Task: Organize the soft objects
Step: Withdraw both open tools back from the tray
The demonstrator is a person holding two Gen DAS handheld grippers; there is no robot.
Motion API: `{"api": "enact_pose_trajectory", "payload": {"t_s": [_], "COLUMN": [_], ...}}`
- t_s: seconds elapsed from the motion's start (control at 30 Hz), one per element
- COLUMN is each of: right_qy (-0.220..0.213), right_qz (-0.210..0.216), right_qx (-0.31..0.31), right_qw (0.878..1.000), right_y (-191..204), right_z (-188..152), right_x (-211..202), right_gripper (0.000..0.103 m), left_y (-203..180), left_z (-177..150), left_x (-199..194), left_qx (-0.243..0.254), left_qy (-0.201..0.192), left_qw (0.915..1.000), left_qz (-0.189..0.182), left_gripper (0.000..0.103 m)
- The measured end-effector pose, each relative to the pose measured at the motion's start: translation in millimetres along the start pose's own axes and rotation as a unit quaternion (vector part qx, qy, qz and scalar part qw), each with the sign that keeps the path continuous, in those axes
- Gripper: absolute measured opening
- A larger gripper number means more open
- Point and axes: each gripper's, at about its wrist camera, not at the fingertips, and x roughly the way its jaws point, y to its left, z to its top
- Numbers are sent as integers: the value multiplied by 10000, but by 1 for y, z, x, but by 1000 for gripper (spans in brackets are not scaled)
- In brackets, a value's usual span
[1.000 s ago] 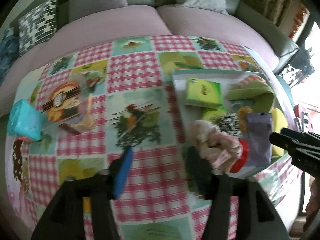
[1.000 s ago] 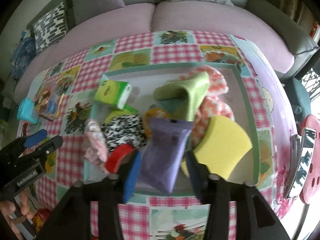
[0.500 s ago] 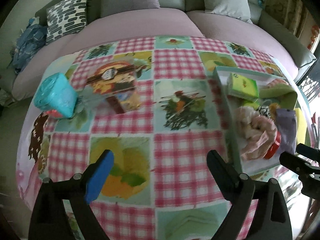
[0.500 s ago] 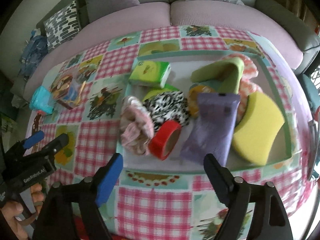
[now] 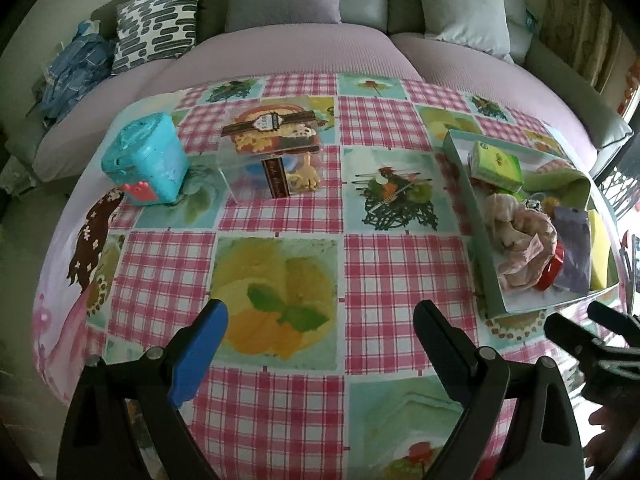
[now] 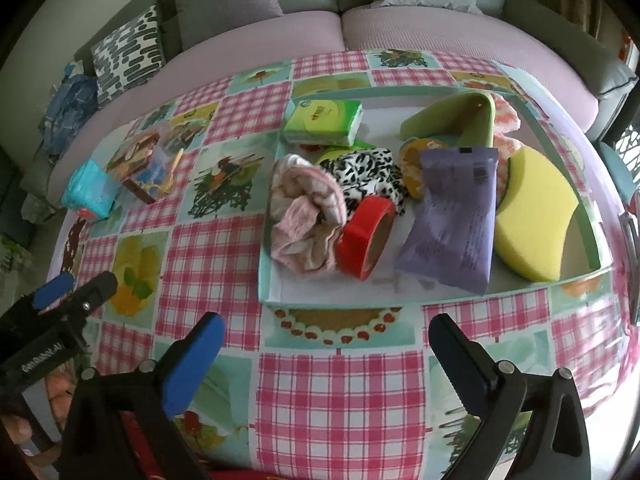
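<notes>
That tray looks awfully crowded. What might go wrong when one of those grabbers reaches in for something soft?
Three likely snags:
1. The pink cloth lies against the red tape roll, so fingers closing on it may drag the tape along.
2. The purple packet leans on the yellow sponge; lifting either could shift the other.
3. The tray sits near the table's edge, so a push might slide it.

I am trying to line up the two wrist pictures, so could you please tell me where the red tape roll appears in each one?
Left wrist view: the red tape roll is at the far right, near the tray's near corner, partly hidden behind the pink cloth.
Right wrist view: the red tape roll is just right of centre, on edge, against the pink cloth.
Shared landmark: the green tissue pack at the tray's far left corner.
</notes>
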Motion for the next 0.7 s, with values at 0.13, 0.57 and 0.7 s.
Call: {"api": "enact_pose_trajectory", "payload": {"t_s": [0.13,0.57,0.7], "right_qy": [-29,-158,-190], "right_qz": [7,-274,-361], "right_qx": [68,117,111], "right_qw": [10000,9994,9991], "right_y": [3,4,5], "right_z": [-5,-12,-12], "right_x": [1,1,-1], "right_gripper": [103,103,103], "left_y": [4,7,6], "left_z": [-3,-15,-14], "left_x": [-5,-2,-4], "left_qx": [-1,11,36], "left_qy": [-1,311,282], "left_qw": [10000,9995,9996], "left_qz": [47,-4,91], "left_gripper": [94,94,94]}}
